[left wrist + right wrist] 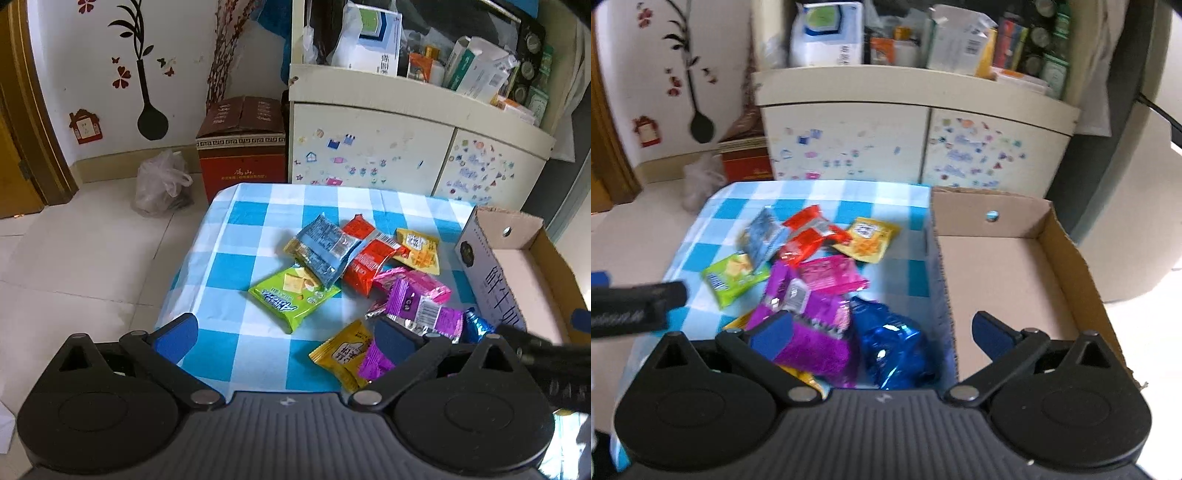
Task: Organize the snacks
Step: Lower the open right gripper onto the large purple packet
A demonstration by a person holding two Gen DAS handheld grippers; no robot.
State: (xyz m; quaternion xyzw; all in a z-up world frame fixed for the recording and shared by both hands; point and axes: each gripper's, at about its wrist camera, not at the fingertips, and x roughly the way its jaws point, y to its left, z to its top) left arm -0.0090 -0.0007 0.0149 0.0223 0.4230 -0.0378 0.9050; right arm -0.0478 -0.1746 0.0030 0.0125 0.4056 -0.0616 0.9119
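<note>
The purple packet (pixel 812 343) is partly hidden behind a gripper finger, a yellow packet (pixel 805 380) mostly buried beneath it. The cardboard box (pixel 535 266) runs off the picture's right edge.

Colourful snack packets (pixel 354 266) heaped beside open cardboard box (pixel 1015 266).

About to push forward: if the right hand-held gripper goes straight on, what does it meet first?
Probably the blue foil packet, lying between its open fingers beside the cardboard box wall. Depth is unclear.
</note>
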